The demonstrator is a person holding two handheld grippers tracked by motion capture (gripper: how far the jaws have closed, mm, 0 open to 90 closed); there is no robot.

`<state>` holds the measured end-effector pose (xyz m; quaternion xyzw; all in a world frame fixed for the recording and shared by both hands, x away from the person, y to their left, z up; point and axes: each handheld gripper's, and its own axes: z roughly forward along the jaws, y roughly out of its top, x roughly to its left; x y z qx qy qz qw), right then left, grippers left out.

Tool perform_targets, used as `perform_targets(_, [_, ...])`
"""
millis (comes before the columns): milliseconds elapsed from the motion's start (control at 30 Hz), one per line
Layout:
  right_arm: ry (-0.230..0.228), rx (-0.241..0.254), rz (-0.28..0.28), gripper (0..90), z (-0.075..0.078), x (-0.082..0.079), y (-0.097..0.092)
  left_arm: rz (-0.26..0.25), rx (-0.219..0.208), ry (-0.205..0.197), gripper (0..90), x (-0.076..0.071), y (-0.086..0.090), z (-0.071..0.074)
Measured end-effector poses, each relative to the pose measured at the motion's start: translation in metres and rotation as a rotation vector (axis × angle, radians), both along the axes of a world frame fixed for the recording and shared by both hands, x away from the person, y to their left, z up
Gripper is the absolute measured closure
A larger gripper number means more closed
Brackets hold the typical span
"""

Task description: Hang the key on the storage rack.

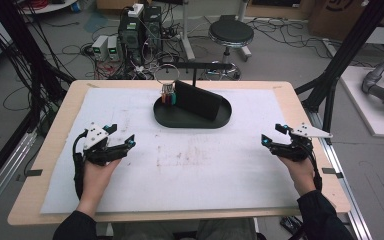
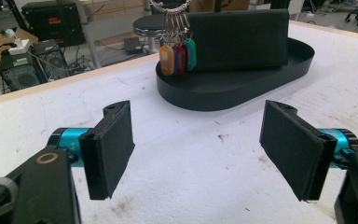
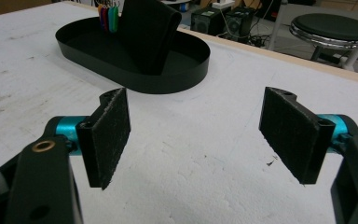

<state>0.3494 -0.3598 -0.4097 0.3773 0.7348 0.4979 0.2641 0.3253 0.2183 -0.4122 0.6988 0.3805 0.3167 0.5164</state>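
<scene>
White mat, wallet upright, crosswise.

A round black stool stands beyond the table, with computer boxes amid floor cables.

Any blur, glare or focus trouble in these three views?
High view: dim, even light, soft detail, no glare. Left gripper view: sharp on the key tags and black tray. Right gripper view: pads crisp, stool behind slightly soft.
</scene>
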Motion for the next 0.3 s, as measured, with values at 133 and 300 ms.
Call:
perform_targets(133, [0.003,-0.002,0.003,25.1,-0.0002,0.0001,-0.0002,0.004,-0.003,-0.001,25.6,0.0002,0.0008,-0.0001])
perform_targets(300, [0.000,-0.003,0.002,24.9,-0.0006,0.0010,-0.0009,0.004,0.002,0.010,25.6,0.0018,0.0004,-0.0011])
